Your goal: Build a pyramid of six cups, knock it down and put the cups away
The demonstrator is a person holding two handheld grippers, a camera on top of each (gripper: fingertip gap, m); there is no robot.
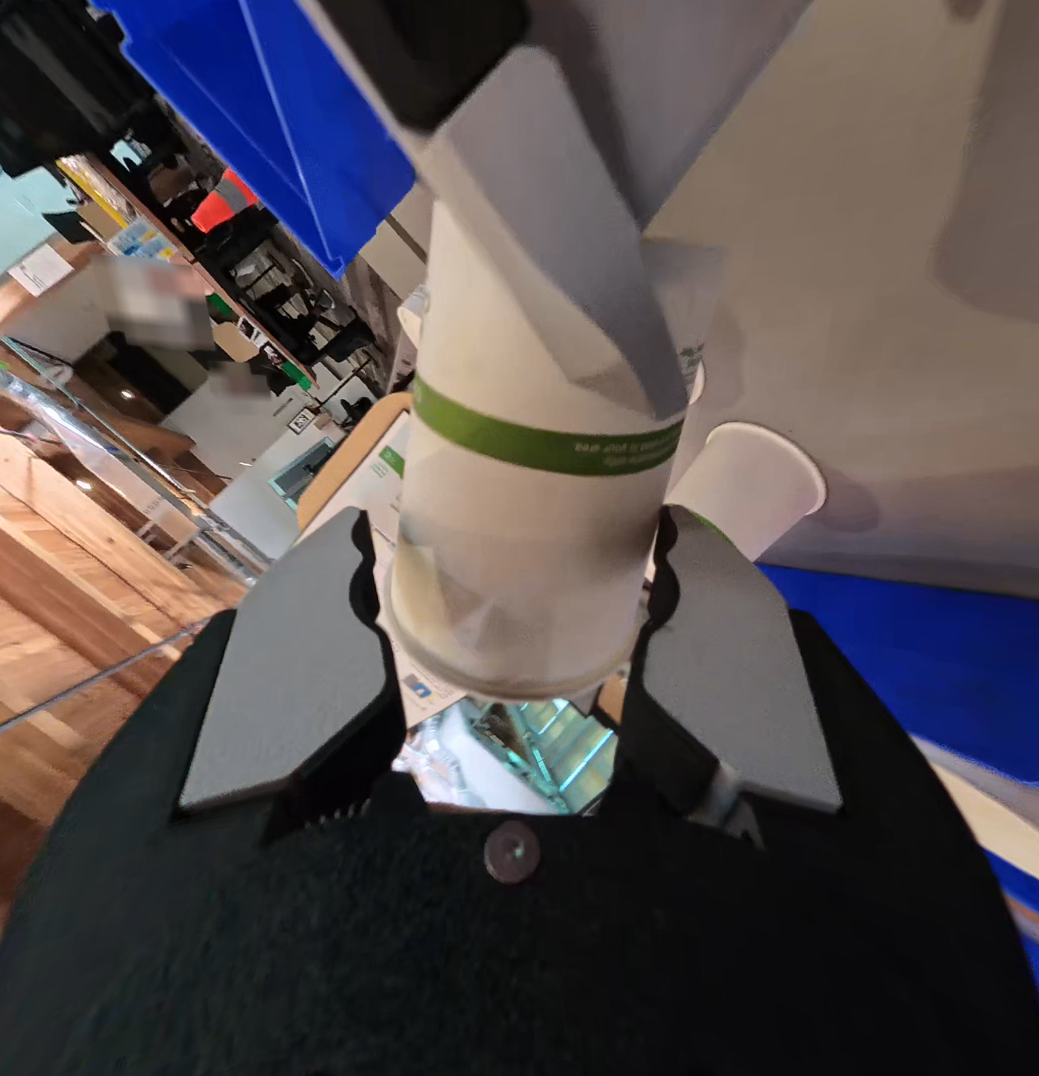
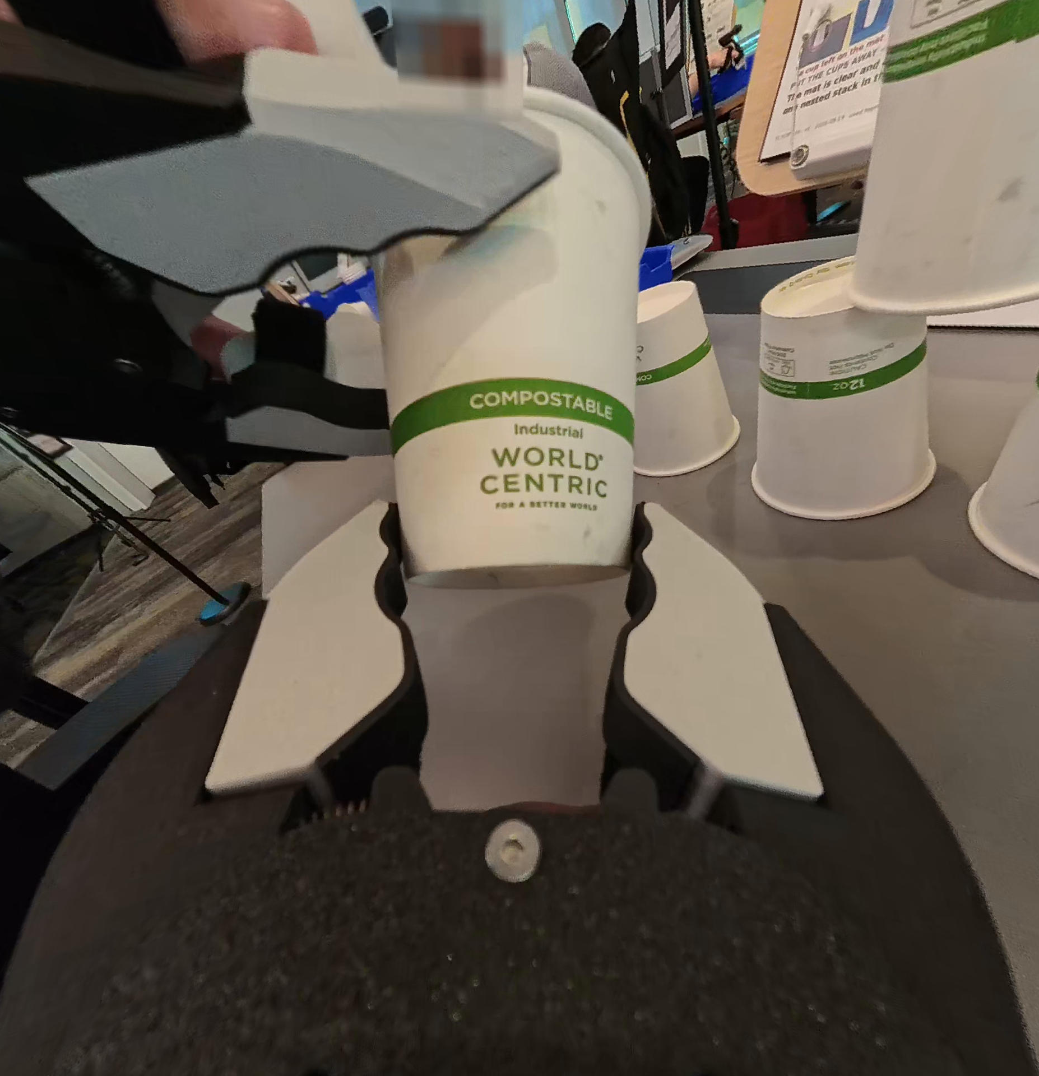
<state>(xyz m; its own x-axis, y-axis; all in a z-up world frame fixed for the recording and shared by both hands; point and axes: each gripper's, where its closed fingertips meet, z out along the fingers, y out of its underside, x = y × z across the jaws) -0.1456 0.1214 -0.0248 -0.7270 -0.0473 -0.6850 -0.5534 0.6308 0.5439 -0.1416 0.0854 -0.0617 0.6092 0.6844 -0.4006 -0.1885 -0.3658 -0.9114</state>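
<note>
The pyramid is, by my reading, still being built. Three upturned white paper cups point(image 2: 843, 419) are sitting mouth-down on the grey tabletop point(image 2: 855, 669), from 1 to 3 o'clock of the right wrist view. A fourth cup point(image 2: 959, 174) is resting on top of them at 2 o'clock.

Both tools are working on one tall white paper cup with a green band point(image 2: 511, 349), which is standing mouth-up at the centre of that view, above the tabletop. The right gripper point(image 2: 514, 541) is pinching its base: the jaws are standing about a cup-base apart, with both tips pressing the lower wall at 9 and 3 o'clock of the cup. The left gripper point(image 1: 514, 541) is reaching in from 10 o'clock and closing on the end near the rim, so the cup is lying along the gap between its jaws with a tip on either side. In the left wrist view the contact is looking snug, though blur is softening it.

I cannot tell whether this is one cup or several nested together.

The next move is probably asking for one tool to let go, or for the two to pull apart if cups are nested. The freed cup then needs turning mouth-down and setting gently on the upper row, without nudging the cups already standing at 2 o'clock.
</note>
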